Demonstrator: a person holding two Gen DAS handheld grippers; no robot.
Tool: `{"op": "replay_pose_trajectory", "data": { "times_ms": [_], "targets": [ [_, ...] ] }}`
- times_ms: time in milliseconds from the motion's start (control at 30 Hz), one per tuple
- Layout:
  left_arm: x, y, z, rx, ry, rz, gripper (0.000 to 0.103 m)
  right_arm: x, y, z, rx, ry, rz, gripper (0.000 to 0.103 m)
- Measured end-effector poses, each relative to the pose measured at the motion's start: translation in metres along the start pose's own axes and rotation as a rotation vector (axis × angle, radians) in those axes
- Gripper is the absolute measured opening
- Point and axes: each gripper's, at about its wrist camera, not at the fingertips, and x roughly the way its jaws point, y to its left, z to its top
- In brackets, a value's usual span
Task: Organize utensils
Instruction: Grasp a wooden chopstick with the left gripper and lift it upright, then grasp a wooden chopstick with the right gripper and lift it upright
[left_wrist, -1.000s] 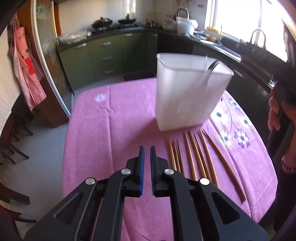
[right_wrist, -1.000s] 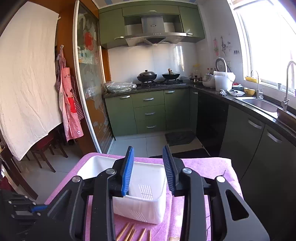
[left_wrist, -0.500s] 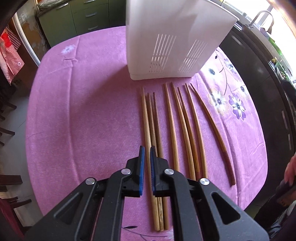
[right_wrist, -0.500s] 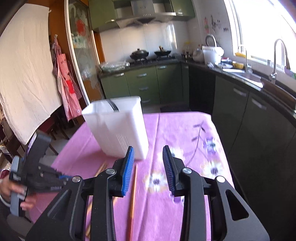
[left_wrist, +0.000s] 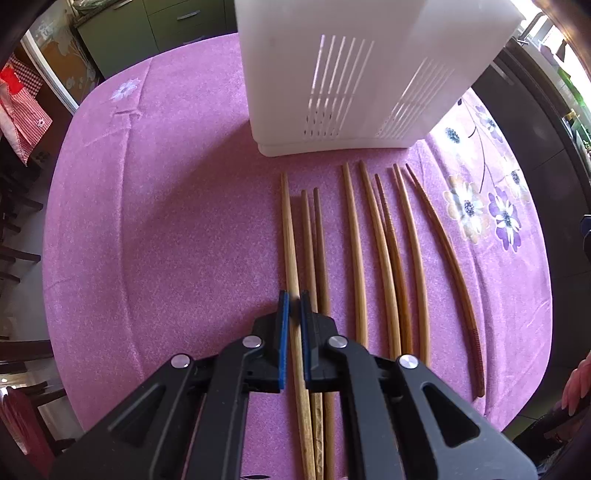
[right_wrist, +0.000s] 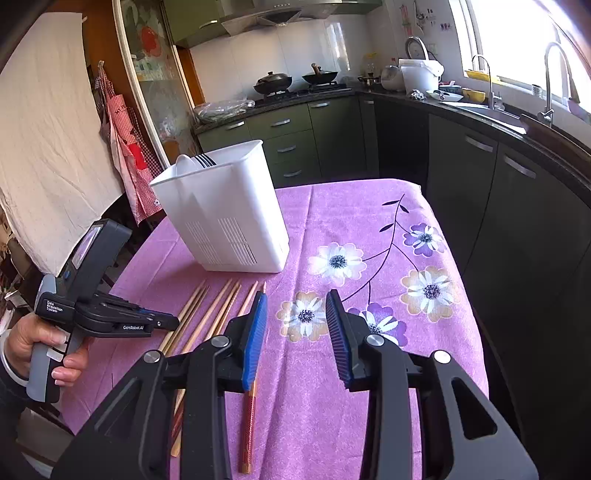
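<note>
Chopsticks lie mid-frame below the white holder; left gripper straddles the leftmost chopstick, jaws nearly closed; right gripper gapes empty.

Your count: eight chopsticks, one holder, two hand-held grippers.

You have eight wooden chopsticks lying on the bench, one white slotted holder standing beyond them, and one left hand-held gripper plus one right hand-held gripper. On the stove you can count two black pans.
</note>
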Motion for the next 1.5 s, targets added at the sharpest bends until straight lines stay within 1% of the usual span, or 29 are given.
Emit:
{"op": "replay_pose_trajectory", "data": {
  "times_ms": [133,200,367,500,567,667,767,967,1033,1167,1233,1333,1500],
  "targets": [
    [0.005,-0.011,0.008,0.016,0.012,0.031,0.006,0.004,0.003,0.001,-0.003,0.013,0.007,0.034],
    [0.009,-0.015,0.014,0.006,0.023,0.037,0.007,0.005,0.005,0.002,-0.005,0.016,0.013,0.037],
    [0.012,-0.02,0.019,0.015,0.03,0.044,0.007,0.006,0.009,0.002,-0.02,0.026,0.017,0.037],
    [0.013,-0.016,0.019,0.016,0.042,0.031,0.007,0.004,0.01,0.002,-0.016,0.026,0.023,0.037],
    [0.013,-0.012,0.02,0.006,0.044,0.017,0.007,0.004,0.011,0.002,-0.017,0.031,0.025,0.039],
    [0.007,-0.002,0.02,-0.005,0.033,-0.005,0.007,0.003,0.011,0.0,-0.023,0.035,0.023,0.04],
    [-0.012,0.007,0.015,-0.006,-0.021,-0.013,0.007,0.0,0.01,0.0,-0.026,0.035,0.016,0.04],
    [-0.072,0.021,0.0,-0.007,-0.158,-0.012,0.007,-0.002,0.012,0.001,-0.035,0.034,0.014,0.041],
    [-0.093,0.025,-0.008,-0.005,-0.21,-0.009,0.007,0.0,0.014,0.001,-0.044,0.041,0.013,0.044],
    [-0.123,0.028,-0.028,-0.002,-0.28,-0.007,0.007,0.007,0.017,-0.001,-0.056,0.068,0.019,0.045],
    [-0.135,0.029,-0.04,0.004,-0.311,0.0,0.007,0.012,0.018,-0.001,-0.064,0.092,0.027,0.047],
    [-0.145,0.029,-0.057,0.01,-0.347,0.003,0.007,0.028,0.02,-0.002,-0.079,0.16,0.033,0.05],
    [-0.16,0.029,-0.091,0.027,-0.405,0.012,0.007,0.062,0.023,0.002,-0.104,0.274,0.043,0.05]
  ]
}}
